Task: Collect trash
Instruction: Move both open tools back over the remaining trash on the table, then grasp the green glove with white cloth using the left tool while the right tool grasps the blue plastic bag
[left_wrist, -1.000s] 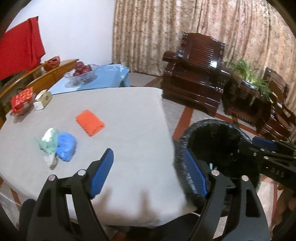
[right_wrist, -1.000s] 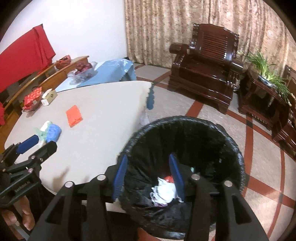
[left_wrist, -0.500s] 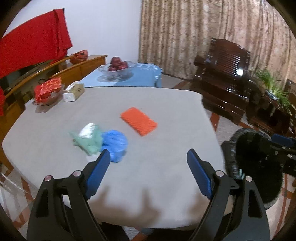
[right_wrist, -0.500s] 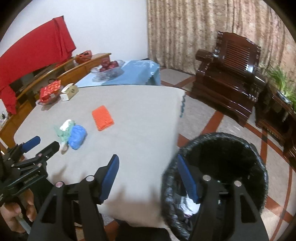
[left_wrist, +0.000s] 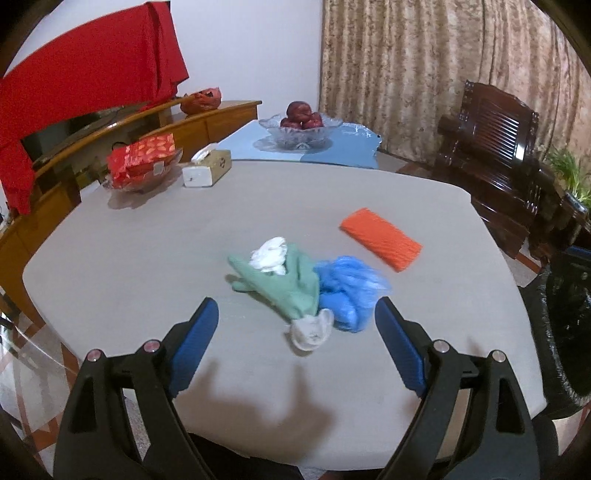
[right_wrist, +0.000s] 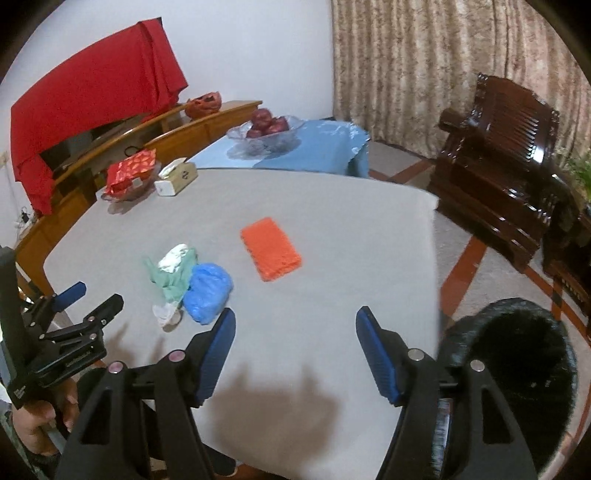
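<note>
Several scraps (left_wrist: 295, 284) and an orange pad (left_wrist: 380, 238) remain on the tabletop (left_wrist: 129, 258); both grippers' fingers (left_wrist: 194, 341) have just been opening, empty, beside the bin (right_wrist: 517, 373).

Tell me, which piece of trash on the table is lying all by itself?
The flat orange piece. It lies apart on the table, while the blue bag, green wrapper and white wads sit bunched together, touching.
</note>
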